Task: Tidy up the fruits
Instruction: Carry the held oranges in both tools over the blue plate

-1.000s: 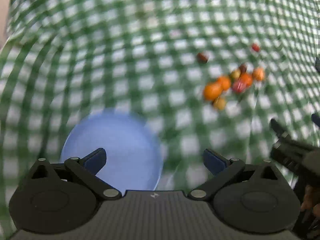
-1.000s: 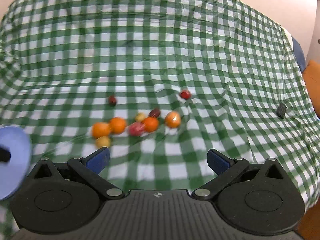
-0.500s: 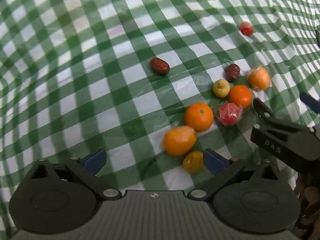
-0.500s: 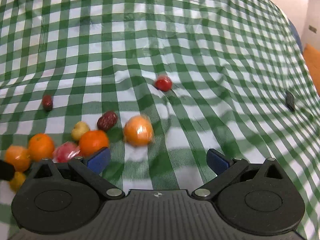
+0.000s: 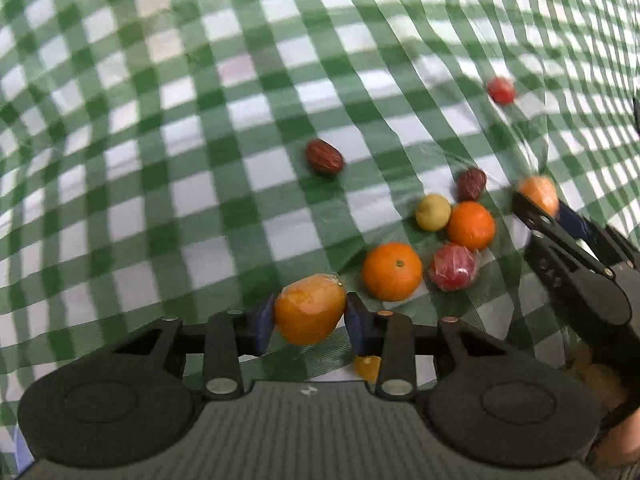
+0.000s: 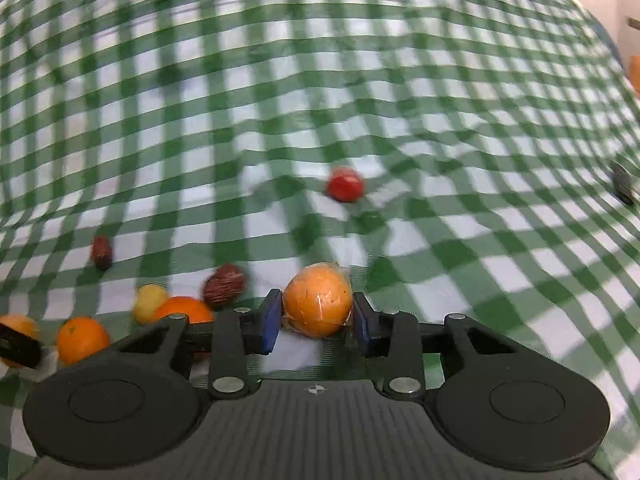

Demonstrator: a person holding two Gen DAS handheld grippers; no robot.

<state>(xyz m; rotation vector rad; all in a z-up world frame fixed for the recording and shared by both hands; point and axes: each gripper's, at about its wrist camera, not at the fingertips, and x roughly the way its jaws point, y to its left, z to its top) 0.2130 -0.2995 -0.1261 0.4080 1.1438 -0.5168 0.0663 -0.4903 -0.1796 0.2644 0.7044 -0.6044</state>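
Note:
Small fruits lie on a green checked cloth (image 5: 200, 184). My left gripper (image 5: 310, 322) is shut on a plastic-wrapped orange fruit (image 5: 310, 314). My right gripper (image 6: 317, 318) is shut on another wrapped orange fruit (image 6: 318, 304), also seen in the left wrist view (image 5: 538, 192). Left on the cloth are two oranges (image 5: 392, 271) (image 5: 471, 225), a wrapped red fruit (image 5: 454, 267), a yellow fruit (image 5: 433, 212), two brown dates (image 5: 324, 157) (image 5: 471, 184), a small red fruit (image 5: 501, 90) and a small orange fruit (image 5: 368, 367) under the left gripper.
The right gripper's body (image 5: 576, 272) sits close at the right of the fruit cluster in the left wrist view. A small dark object (image 6: 623, 188) lies at the cloth's far right. The cloth is wrinkled around the fruits.
Both grippers moved down onto the fruit cluster and closed: the left on the near wrapped orange fruit, the right on the far wrapped orange fruit. The blue plate left view earlier.

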